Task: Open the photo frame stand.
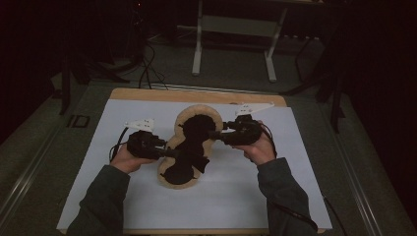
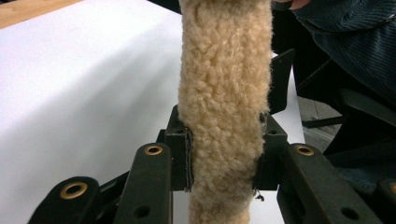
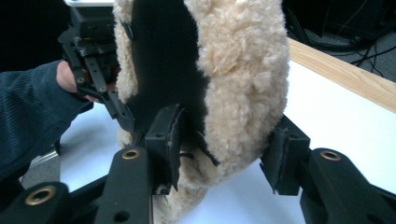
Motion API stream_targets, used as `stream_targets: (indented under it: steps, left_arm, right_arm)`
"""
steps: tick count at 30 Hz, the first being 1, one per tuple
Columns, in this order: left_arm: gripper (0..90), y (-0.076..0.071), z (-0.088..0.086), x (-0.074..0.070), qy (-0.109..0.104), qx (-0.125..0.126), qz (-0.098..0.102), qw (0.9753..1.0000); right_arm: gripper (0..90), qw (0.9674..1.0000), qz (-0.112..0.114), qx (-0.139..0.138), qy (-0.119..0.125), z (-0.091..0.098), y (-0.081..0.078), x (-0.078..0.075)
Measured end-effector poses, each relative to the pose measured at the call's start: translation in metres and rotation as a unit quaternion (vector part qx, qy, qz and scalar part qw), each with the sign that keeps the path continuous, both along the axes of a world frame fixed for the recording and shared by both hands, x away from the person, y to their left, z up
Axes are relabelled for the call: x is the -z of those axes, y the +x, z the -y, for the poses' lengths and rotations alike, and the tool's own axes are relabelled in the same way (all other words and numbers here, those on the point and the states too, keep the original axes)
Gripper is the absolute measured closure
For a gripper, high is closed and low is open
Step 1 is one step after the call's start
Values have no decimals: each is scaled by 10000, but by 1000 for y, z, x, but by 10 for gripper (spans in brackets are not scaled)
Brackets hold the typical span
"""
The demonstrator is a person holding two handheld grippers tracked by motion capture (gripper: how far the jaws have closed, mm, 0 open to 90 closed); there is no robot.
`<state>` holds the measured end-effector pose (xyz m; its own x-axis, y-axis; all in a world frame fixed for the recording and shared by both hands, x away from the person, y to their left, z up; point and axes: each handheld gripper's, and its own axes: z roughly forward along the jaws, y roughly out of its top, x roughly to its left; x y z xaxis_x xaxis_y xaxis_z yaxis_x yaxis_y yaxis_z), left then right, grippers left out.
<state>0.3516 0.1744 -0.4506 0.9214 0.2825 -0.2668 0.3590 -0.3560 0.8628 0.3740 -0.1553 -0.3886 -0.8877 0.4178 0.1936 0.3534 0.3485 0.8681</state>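
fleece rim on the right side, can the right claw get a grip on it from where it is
Probably yes: the right claw already straddles the fleece rim, one pad touching inside, the outer pad apart, nothing between.

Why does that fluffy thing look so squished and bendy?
Nothing looks torn or spilled. The fleece thing with a black middle is just bent into a peanut shape because it is pinched from both sides. The left gripper squeezes its woolly edge tight. The right gripper has one pad off the fleece, so that side looks looser.

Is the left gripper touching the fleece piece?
Touching. In the left gripper view, both pads of the left gripper press the fleece piece from either side.
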Motion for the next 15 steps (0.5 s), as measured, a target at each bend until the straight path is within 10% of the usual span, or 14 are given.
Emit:
stream_targets:
  steps: [15]
  left_arm:
    - [676,-6,11,-4,138,-237,149,9995]
  right_arm:
    - [432,9991,31,355,-227,7,-4,12]
